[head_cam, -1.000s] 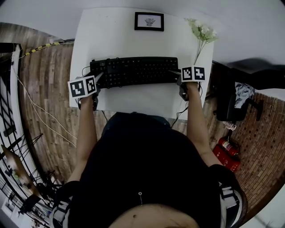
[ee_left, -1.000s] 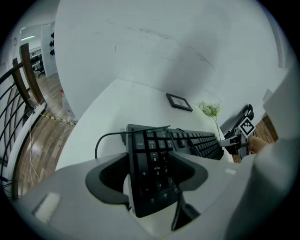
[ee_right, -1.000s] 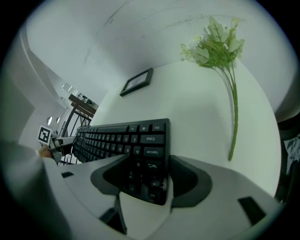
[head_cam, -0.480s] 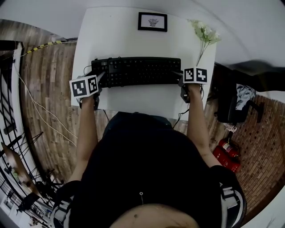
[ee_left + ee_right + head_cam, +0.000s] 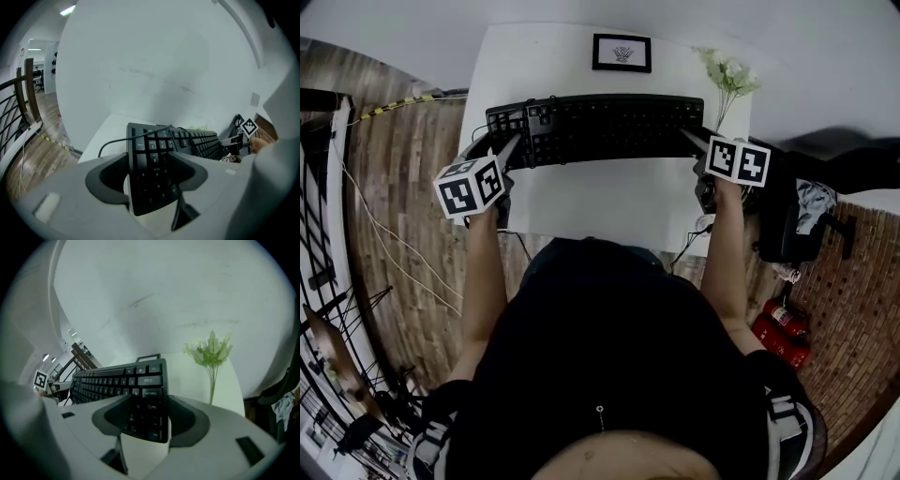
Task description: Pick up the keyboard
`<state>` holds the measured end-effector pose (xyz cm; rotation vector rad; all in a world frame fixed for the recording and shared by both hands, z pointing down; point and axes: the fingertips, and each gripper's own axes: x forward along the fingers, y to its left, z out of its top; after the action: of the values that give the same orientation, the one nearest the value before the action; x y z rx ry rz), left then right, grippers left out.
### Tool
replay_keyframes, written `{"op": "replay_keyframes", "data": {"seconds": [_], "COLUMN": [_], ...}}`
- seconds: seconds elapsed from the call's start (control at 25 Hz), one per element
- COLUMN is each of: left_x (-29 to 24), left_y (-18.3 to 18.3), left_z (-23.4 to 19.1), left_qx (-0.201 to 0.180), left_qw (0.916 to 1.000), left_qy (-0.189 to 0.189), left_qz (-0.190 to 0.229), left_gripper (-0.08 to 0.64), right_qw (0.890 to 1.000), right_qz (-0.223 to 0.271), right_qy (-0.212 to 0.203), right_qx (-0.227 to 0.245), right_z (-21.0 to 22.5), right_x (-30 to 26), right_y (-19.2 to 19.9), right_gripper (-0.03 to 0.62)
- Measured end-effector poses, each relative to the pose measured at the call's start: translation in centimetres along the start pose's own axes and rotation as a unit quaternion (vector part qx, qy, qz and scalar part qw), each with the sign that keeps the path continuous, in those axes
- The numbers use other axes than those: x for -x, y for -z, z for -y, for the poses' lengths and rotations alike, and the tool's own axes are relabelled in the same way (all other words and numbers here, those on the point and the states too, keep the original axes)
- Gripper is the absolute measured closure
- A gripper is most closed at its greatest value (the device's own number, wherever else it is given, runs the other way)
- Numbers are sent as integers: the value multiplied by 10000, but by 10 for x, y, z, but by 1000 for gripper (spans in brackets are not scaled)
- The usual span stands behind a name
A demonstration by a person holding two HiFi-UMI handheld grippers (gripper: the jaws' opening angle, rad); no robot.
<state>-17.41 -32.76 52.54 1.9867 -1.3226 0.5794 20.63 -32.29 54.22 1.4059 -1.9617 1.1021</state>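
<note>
A black keyboard [image 5: 600, 127] hangs level above the white table [image 5: 609, 202], held by its two short ends. My left gripper [image 5: 508, 145] is shut on the number-pad end, and in the left gripper view the keyboard [image 5: 187, 140] runs away between the left gripper's [image 5: 152, 183] dark pads. My right gripper [image 5: 694, 139] is shut on the other end. In the right gripper view the keyboard [image 5: 117, 380] sits between the right gripper's [image 5: 145, 418] pads. Its black cable [image 5: 112, 143] trails off the back edge.
A small framed picture [image 5: 622, 53] stands at the table's far edge. A stem of pale flowers [image 5: 727, 75] stands at the far right corner, close to my right gripper. A red fire extinguisher [image 5: 783, 328] and dark clutter [image 5: 797, 216] are on the floor to the right.
Both grippers have risen with the keyboard between them. It has left the tabletop and now looks larger and farther from the table's near edge.
</note>
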Motion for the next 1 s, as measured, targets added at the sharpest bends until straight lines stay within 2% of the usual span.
{"op": "replay_keyframes", "data": {"seconds": [0.16, 0.36, 0.48, 0.72, 0.84, 1.0], "left_x": [27, 66, 88, 121, 133, 141], "left_y": [-41, -89, -110, -137, -143, -144], "left_z": [11, 30, 42, 62, 68, 70], "left_qx": [-345, -806, -1050, -1596, -1693, -1686], "left_qw": [9960, 9799, 9663, 9329, 9193, 9060], "left_qy": [33, 67, 98, 86, 123, 172], "left_qz": [819, 1826, 2347, 3226, 3551, 3878], "left_gripper": [284, 284, 284, 284, 284, 284], "right_qw": [9968, 9815, 9684, 9406, 9233, 8988], "right_qz": [742, 1784, 2335, 3215, 3636, 4123], "right_qy": [81, 82, 148, 160, 208, 267], "right_qx": [284, 687, 862, 1082, 1221, 1464], "right_z": [-16, -38, -47, -55, -60, -68], "right_x": [34, 82, 111, 145, 161, 177], "right_y": [-37, -80, -95, -109, -114, -121], "right_gripper": [342, 342, 342, 342, 344, 344]}}
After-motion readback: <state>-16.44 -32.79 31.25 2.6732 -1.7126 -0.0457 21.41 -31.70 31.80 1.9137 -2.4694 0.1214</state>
